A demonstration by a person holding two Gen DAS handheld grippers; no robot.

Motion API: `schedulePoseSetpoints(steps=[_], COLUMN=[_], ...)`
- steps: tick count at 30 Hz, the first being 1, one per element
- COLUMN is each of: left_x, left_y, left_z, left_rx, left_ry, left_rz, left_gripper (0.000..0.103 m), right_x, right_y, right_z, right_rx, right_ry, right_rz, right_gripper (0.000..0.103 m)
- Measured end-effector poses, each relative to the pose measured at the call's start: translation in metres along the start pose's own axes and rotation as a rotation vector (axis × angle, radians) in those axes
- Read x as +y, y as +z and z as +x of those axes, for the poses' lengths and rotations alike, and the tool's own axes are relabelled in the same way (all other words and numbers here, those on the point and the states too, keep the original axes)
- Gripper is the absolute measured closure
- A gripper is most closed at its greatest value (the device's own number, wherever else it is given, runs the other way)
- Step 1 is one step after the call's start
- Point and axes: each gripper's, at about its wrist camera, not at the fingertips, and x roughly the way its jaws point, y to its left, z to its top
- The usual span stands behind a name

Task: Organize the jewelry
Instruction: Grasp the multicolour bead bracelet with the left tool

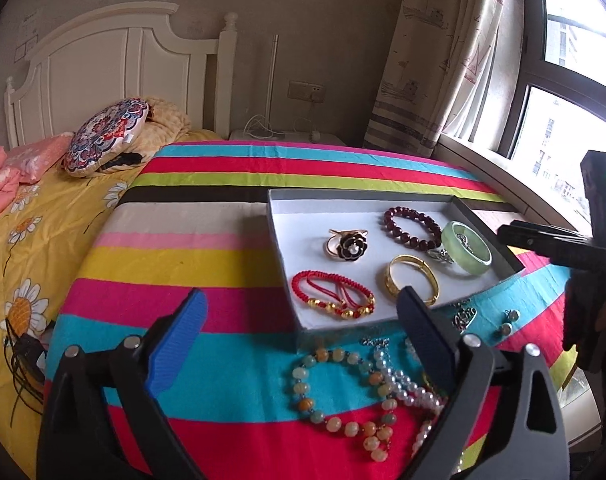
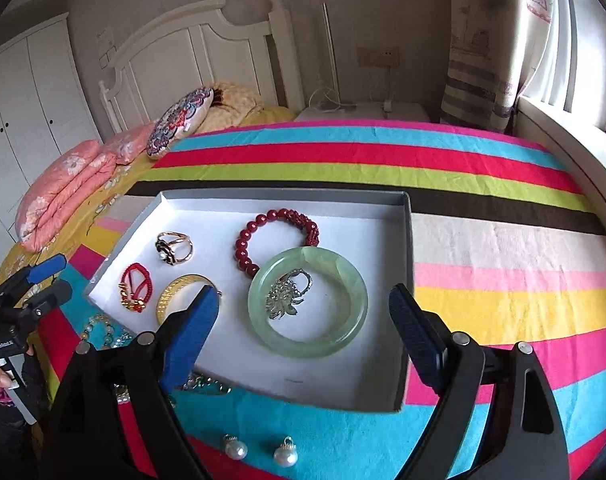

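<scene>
A shallow white-lined box (image 1: 287, 220) (image 2: 403, 280) lies on the striped bedspread. It holds a green jade bangle (image 1: 467, 254) (image 2: 259, 320) with a silver brooch (image 2: 287, 296) lying inside it, a dark red bead bracelet (image 1: 413, 226) (image 2: 277, 236), a gold bangle (image 1: 411, 284) (image 2: 179, 288), a red cord bracelet (image 1: 335, 296) (image 2: 135, 288) and a black flower ring (image 1: 349, 244) (image 2: 173, 248). My left gripper (image 1: 303, 344) is open over the box's near edge. My right gripper (image 2: 309, 336) is open and empty above the jade bangle.
On the bedspread outside the box lie a coloured stone bead necklace (image 1: 335, 392), a white pearl strand (image 1: 411, 388), a silver piece (image 1: 465, 316) and two pearl earrings (image 2: 259, 452) (image 1: 509, 322). Pillows (image 2: 63, 196) and a round cushion (image 1: 107, 136) lie toward the headboard. A window sill (image 2: 563, 148) runs along the right.
</scene>
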Motion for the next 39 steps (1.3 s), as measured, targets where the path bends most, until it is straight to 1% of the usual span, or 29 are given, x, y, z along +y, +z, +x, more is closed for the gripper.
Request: schedulePoseSetpoints(steps=[2,4,7,11,13,16,20,21,22,23,26,28,31,32,33,34,35,36,37,38,39], left_x=[0.008,0.014,0.017,0.014,0.007,-0.007,-0.009,-0.008,-0.007,-0.004,0.005,0.004,-0.001,-0.004,-0.008,-0.014,-0.017,-0.020,-0.023,-0.027,-0.030], left_y=[-0.009,-0.018,-0.029,-0.039,-0.042,-0.046,-0.046,-0.046,-0.044,-0.043,-0.041,-0.041,-0.039,-0.039,-0.039,-0.039,-0.039,-0.039,-0.039,-0.039,-0.040], left_z=[-0.006,-0.007,-0.014,-0.021,-0.017,-0.010,0.002,0.005,0.005,0.006,0.005,0.005,0.009,0.012,0.015,0.017,0.017,0.017,0.018,0.018,0.018], left_rx=[0.009,0.038,0.053,0.074,0.105,0.141,0.174,0.179,0.176,0.179,0.178,0.190,0.203,0.214,0.218,0.221,0.218,0.217,0.216,0.212,0.203], left_ry=[0.001,0.011,0.018,-0.014,-0.032,-0.037,-0.060,-0.055,-0.042,-0.043,-0.041,-0.025,0.035,0.051,0.084,0.105,0.098,0.080,0.075,0.076,0.099], left_rz=[-0.029,-0.044,-0.056,-0.058,-0.040,-0.002,-0.045,-0.056,-0.063,-0.077,-0.116,-0.081,-0.023,0.019,0.057,0.096,0.115,0.131,0.153,0.184,0.216], left_gripper=[0.003,0.003,0.003,0.003,0.003,0.003,0.004,0.007,0.009,0.013,0.025,0.026,0.030,0.037,0.046,0.049,0.058,0.071,0.077,0.088,0.094], right_x=[0.005,0.013,0.023,0.040,0.052,0.069,0.093,0.097,0.101,0.104,0.110,0.111,0.114,0.115,0.116,0.117,0.117,0.117,0.118,0.118,0.119], right_y=[-0.011,-0.022,-0.042,-0.064,-0.073,-0.085,-0.100,-0.103,-0.106,-0.108,-0.110,-0.110,-0.111,-0.111,-0.111,-0.112,-0.111,-0.111,-0.110,-0.109,-0.109], right_z=[-0.022,-0.037,-0.049,-0.050,-0.050,-0.049,-0.041,-0.039,-0.038,-0.037,-0.032,-0.031,-0.030,-0.029,-0.030,-0.030,-0.030,-0.030,-0.029,-0.028,-0.028], right_rx=[-0.045,-0.070,-0.077,-0.052,-0.047,-0.046,0.007,0.020,0.030,0.041,0.062,0.066,0.065,0.066,0.064,0.063,0.063,0.062,0.062,0.062,0.064], right_ry=[0.021,0.044,0.057,0.095,0.120,0.154,0.193,0.209,0.228,0.245,0.254,0.260,0.266,0.265,0.261,0.260,0.261,0.259,0.258,0.259,0.265], right_rz=[-0.016,-0.042,-0.072,-0.089,-0.108,-0.151,-0.243,-0.253,-0.259,-0.262,-0.273,-0.272,-0.273,-0.275,-0.277,-0.279,-0.280,-0.281,-0.283,-0.283,-0.283], right_gripper=[0.020,0.020,0.020,0.020,0.020,0.020,0.020,0.022,0.026,0.028,0.036,0.037,0.037,0.037,0.037,0.037,0.037,0.037,0.037,0.037,0.037])
